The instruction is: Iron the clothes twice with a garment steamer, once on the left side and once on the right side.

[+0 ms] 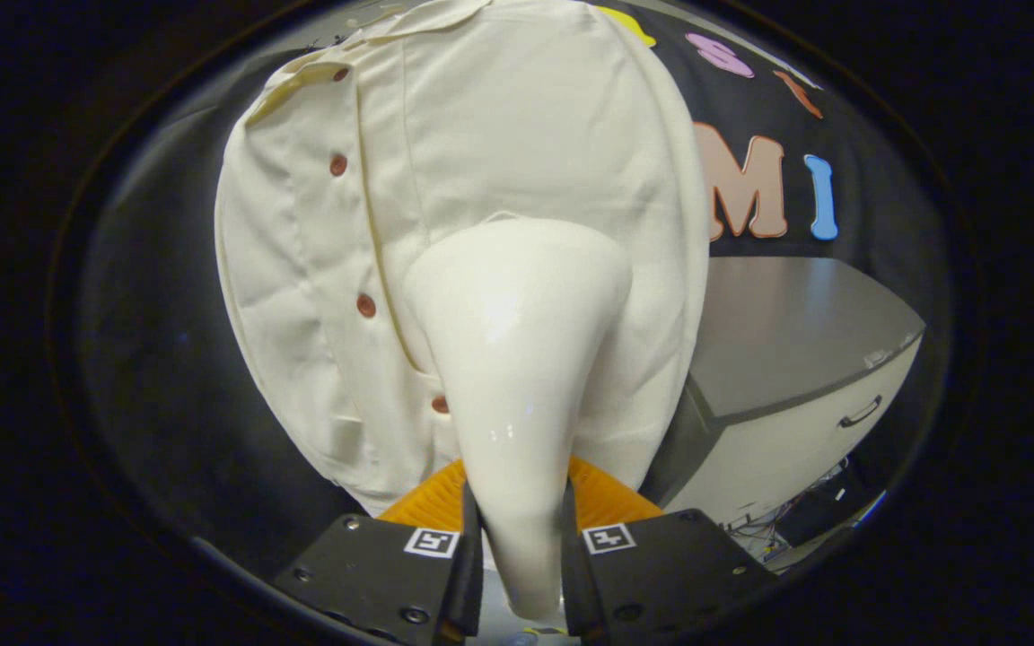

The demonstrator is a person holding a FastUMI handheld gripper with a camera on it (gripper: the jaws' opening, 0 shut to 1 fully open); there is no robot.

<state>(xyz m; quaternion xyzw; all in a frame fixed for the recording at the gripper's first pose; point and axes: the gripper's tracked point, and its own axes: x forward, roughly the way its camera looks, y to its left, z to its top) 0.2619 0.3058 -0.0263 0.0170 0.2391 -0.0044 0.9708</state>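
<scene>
Tool (521, 561) fingers clamped on steamer (517, 359), against shirt (481, 152).

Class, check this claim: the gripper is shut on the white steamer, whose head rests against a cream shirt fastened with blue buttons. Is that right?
Not quite. In the gripper view the buttons are reddish-brown, not blue. The rest holds: the gripper is shut on the white steamer, its head against the cream shirt.

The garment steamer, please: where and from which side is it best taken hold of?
By its narrow handle, as the tongs do now: shut on the garment steamer from behind, one finger per flank. The handle tapers slim there, while the wide head faces the shirt.
</scene>
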